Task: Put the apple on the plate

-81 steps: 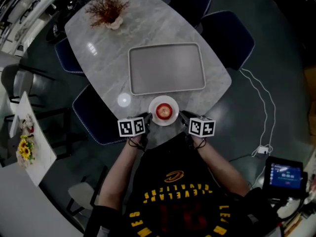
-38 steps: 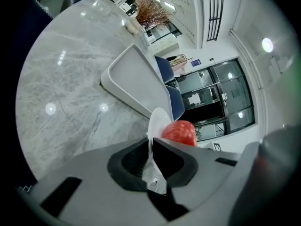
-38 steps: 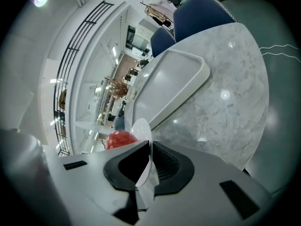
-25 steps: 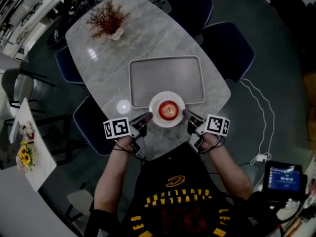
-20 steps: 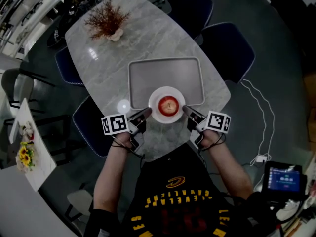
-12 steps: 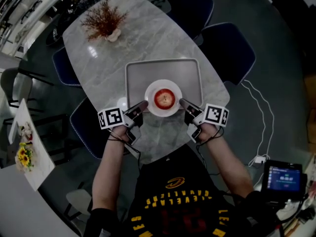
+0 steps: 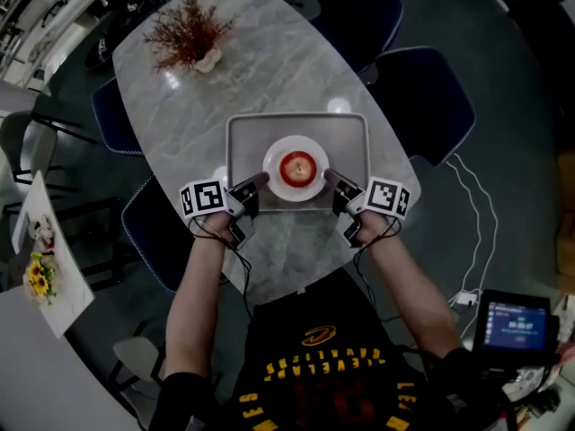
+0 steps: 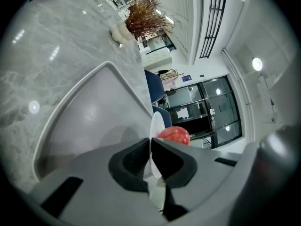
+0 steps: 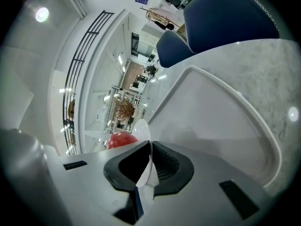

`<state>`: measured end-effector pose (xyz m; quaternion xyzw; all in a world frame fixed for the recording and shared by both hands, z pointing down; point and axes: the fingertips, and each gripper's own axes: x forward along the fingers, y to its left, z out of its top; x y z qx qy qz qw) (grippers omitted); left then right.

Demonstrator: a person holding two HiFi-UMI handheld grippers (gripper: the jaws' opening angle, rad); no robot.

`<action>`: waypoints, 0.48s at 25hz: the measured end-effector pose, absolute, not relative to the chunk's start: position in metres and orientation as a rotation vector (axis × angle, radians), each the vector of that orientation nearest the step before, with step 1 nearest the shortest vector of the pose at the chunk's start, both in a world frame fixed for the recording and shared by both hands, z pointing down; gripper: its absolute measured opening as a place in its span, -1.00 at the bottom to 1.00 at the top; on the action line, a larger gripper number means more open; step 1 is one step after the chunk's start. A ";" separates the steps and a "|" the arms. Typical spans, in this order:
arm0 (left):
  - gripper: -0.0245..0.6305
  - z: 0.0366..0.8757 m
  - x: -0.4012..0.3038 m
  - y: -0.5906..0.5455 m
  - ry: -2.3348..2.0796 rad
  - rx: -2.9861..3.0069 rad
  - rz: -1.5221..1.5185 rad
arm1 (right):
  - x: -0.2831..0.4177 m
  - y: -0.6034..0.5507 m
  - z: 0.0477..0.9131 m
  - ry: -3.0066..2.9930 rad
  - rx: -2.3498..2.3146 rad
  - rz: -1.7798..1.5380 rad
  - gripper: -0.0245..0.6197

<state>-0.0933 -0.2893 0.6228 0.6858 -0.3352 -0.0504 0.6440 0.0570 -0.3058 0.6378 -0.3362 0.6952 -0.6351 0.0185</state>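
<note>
Plate (image 7: 296, 170) with the apple (image 7: 297, 166) has moved farther from the near edge of the tabletop (image 7: 269, 70) since the earlier frames, and both grippers have gone with it. It is now over the near half of the grey tray (image 7: 345, 137), where before it was on bare marble in front of the tray. Apple sits upright at the plate's centre, red, with the stem dimple up. Left gripper (image 7: 256, 183) has its jaws closed tight on the plate's left rim, with the thin white edge pinched between the black pads and no gap showing. Right gripper (image 7: 330, 179) does the same on the right rim, jaws clamped on the plate edge. Both gripper views see the plate edge-on, with the apple bulging just past the jaws and the tray floor beyond. Cannot tell whether the plate rests on the tray or is held just above it. Tray lies about mid-tabletop, its long side parallel to the near edge. A dried reddish plant (image 7: 187, 30) in a pale pot stands near the far left end, well apart from the tray. Dark blue chair (image 7: 429, 97) is tucked in at the right edge, and the person's forearms reach in from the near edge.
</note>
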 end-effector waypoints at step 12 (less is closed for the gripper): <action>-0.87 0.661 -0.095 -0.295 -0.805 1.515 0.029 | 0.055 -0.312 0.674 2.154 -1.147 -2.041 -0.83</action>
